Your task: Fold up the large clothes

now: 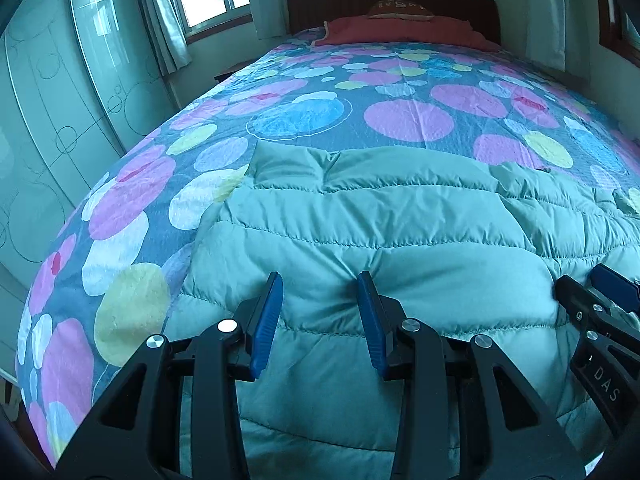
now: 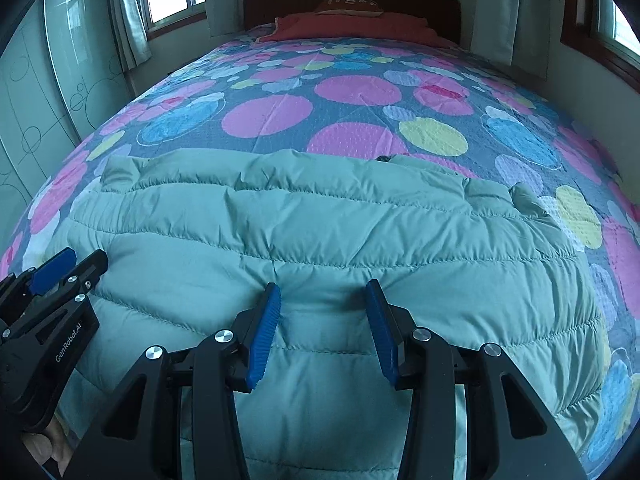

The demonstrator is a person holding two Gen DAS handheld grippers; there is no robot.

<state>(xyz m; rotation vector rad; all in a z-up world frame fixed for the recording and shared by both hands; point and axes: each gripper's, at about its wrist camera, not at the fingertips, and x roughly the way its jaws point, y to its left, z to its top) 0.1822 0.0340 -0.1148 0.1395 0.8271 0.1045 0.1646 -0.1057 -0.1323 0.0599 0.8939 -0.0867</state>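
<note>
Teal fabric: we see a quilted puffer jacket [image 1: 360, 216] lying across the near end of the bed [image 1: 280, 92].
Left gripper [image 1: 320, 284]: we have its jaws apart, a puffy ridge between them; a grip we cannot confirm.
Right gripper [image 2: 324, 292]: likewise parted over a ridge, grip unclear.
Progress: we judge one fold made, more remaining.

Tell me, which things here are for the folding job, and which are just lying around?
For the job: jacket, left gripper, right gripper.

Just there: bedspread, pillow, red blanket, headboard, curtain, wardrobe.
</note>
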